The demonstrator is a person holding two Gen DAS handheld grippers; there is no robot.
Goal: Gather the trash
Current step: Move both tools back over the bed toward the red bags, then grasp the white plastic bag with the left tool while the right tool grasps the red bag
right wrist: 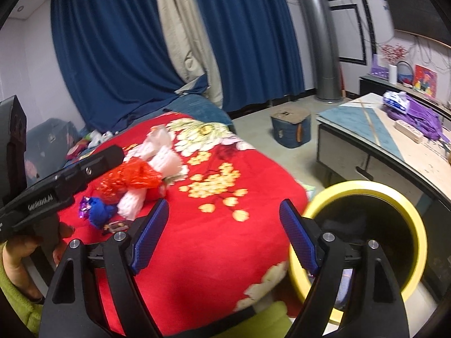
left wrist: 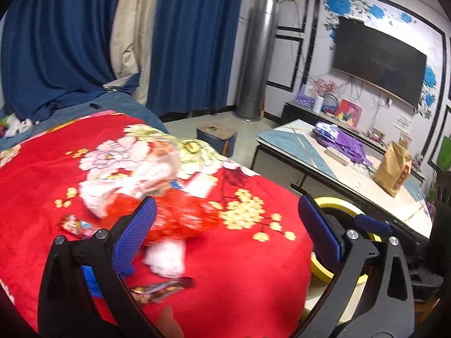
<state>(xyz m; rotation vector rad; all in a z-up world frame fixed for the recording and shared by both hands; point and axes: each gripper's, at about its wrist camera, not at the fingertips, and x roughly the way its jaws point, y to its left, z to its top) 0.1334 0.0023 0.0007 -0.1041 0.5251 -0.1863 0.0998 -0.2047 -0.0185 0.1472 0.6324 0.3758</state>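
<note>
Where trash is heaped on a red flowered blanket (right wrist: 225,239), a crumpled red bag (right wrist: 132,180) is seen at the middle of the pile, with white foam nets (right wrist: 166,157) touching it on its far side and another foam piece (right wrist: 129,204) at its near side. A blue scrap (right wrist: 101,211) and a purple foil wrapper (right wrist: 84,205) lie just beside the bag, and a dark candy wrapper (right wrist: 115,226) lies nearer the cameras. In the left wrist view, the same red bag (left wrist: 174,219) is blurred, a white foam piece (left wrist: 166,259) lies in front of it, and two candy wrappers (left wrist: 160,288) (left wrist: 77,224) are spread on the blanket (left wrist: 239,281).

The left gripper (left wrist: 225,233) is held with its blue pads spread wide, nothing between them, above the near edge of the pile. The right gripper (right wrist: 222,236) is likewise spread wide and empty, over bare blanket, well apart from the trash. The left gripper's black body (right wrist: 62,180) is seen from the right wrist, beside the pile.

A yellow-rimmed bin (right wrist: 363,242) stands on the floor just beside the blanket's right edge. A low table (right wrist: 366,129) stands beyond it, and blue curtains (right wrist: 112,56) hang behind.
</note>
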